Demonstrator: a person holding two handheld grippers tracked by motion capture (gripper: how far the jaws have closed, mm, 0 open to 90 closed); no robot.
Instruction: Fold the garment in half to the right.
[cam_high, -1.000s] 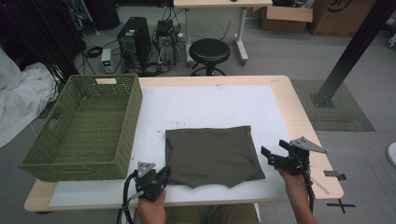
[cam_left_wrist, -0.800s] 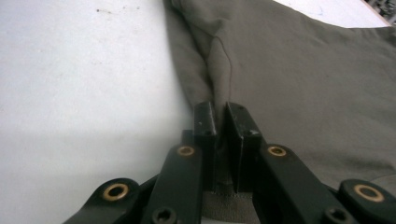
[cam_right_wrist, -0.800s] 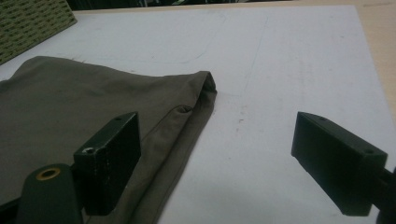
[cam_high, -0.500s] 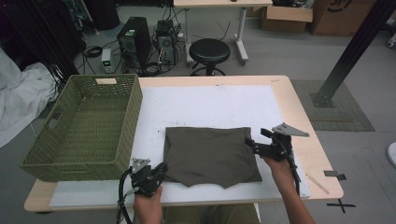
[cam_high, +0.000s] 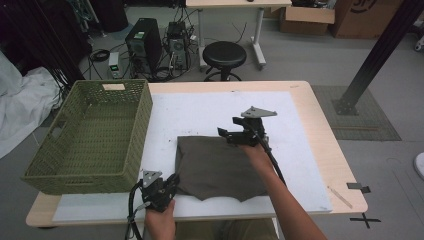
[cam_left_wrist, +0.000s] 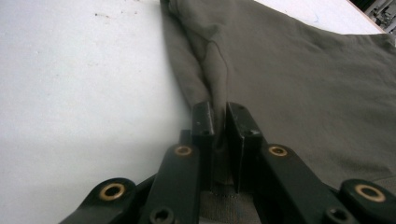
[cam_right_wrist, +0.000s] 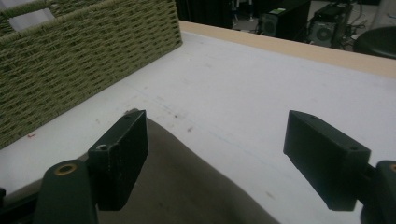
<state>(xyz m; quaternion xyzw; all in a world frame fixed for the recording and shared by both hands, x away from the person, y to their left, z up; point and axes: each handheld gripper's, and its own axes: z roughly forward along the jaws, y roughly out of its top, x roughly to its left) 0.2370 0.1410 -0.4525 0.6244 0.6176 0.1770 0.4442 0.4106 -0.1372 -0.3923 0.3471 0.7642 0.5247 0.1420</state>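
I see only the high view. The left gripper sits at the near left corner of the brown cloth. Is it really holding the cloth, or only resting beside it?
Observer: It is holding. In the left gripper view, the left gripper has its jaws shut on a raised fold of the brown cloth.
Operator: And the right gripper, does it hold something?
Observer: No. In the right gripper view, the right gripper has jaws wide apart with nothing between the pads; they have just been closing a little.
Operator: What is under it?
Observer: The far edge of the cloth, and beyond it the white mat, with the woven basket ahead.
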